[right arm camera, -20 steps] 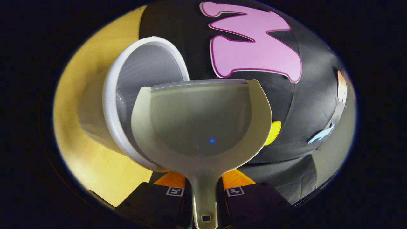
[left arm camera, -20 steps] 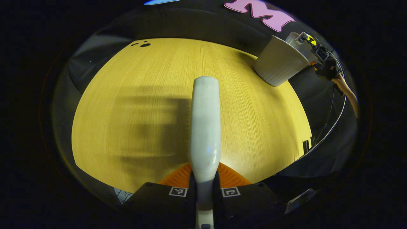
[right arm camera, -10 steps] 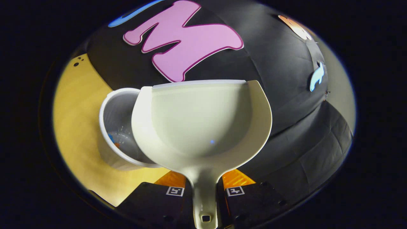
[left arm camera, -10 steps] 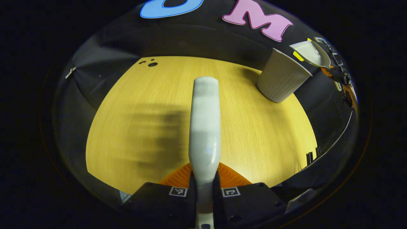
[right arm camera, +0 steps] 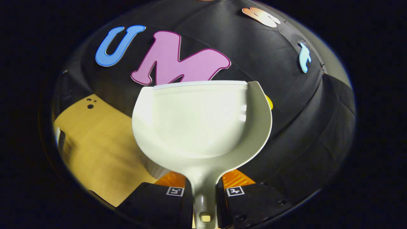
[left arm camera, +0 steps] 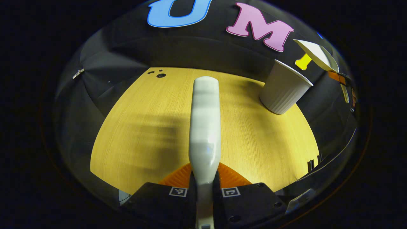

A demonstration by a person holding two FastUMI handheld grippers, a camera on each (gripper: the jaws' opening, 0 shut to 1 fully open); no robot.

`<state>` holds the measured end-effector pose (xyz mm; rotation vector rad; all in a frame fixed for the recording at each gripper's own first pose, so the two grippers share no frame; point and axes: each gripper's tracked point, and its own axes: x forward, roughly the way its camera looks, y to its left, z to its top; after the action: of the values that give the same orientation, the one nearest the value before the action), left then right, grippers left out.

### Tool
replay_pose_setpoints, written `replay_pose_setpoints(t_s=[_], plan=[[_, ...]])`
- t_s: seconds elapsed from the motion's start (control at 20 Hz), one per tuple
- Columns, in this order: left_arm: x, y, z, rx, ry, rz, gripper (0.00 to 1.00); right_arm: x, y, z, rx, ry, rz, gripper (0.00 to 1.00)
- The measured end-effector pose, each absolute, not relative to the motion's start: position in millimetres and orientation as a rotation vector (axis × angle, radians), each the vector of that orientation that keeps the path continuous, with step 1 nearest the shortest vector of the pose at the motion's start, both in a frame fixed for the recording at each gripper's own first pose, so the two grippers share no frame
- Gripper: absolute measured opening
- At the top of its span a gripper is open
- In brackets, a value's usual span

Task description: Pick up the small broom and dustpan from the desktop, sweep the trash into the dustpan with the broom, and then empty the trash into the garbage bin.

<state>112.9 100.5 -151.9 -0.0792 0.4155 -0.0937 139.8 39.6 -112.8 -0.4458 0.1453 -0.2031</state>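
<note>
In the left gripper view, the left gripper (left arm camera: 205, 187) had its jaws pinched on the white plastic handle of the small broom (left arm camera: 205, 127), which ran straight away from the camera above the yellow wood-grain desk (left arm camera: 143, 127). The broom's bristles could not be seen from this angle. At the far right of the desk stood the white ribbed plastic garbage bin (left arm camera: 284, 87), upright; its inside was hidden from here. Just beyond and above the bin, at the right edge, the cream plastic dustpan (left arm camera: 314, 54) hung in the air, seen edge-on and small, with the tool holding it cut off and hard to make out. A few small dark spots (left arm camera: 158, 73) marked the desk's far left edge.

In the right gripper view, the right gripper (right arm camera: 205, 190) had its jaws pressed on the dustpan's (right arm camera: 202, 127) handle. The pan's hollow faced the camera and looked bare. It covered most of what lay behind it; the desk (right arm camera: 95, 152) showed to its left.
</note>
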Motion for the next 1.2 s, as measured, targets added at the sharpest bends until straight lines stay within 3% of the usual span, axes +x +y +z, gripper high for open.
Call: replay_pose_setpoints(t_s=[0.1, 0.25, 0.45, 0.5, 0.55, 0.65, 0.75, 1.05, 1.2], plan=[[111, 106, -155, -0.08, 0.413, -0.092, 0.25, 130, 69, -126, -0.42, 0.161, -0.145, 0.29], [113, 114, -158, -0.058, 0.409, -0.088, 0.25, 115, 107, -153, -0.432, 0.166, -0.075, 0.33], [119, 118, -164, -0.06, 0.41, -0.087, 0.25, 94, 156, -228, -0.366, 0.3, 0.057, 0.33], [120, 118, -166, -0.057, 0.413, -0.089, 0.25, 89, 165, -249, -0.353, 0.337, 0.076, 0.29], [121, 118, -169, -0.048, 0.417, -0.09, 0.25, 84, 170, -267, -0.345, 0.371, 0.085, 0.33], [126, 118, -175, -0.021, 0.43, -0.093, 0.25, 75, 177, -302, -0.318, 0.435, 0.099, 0.29], [133, 117, -183, 0.005, 0.45, -0.092, 0.25, 68, 181, -332, -0.28, 0.506, 0.104, 0.33], [164, 110, -205, 0.072, 0.526, -0.101, 0.26, 52, 168, -425, -0.199, 0.691, 0.068, 0.29], [182, 104, -215, 0.102, 0.567, -0.102, 0.25, 54, 159, -453, -0.155, 0.739, 0.053, 0.34]])
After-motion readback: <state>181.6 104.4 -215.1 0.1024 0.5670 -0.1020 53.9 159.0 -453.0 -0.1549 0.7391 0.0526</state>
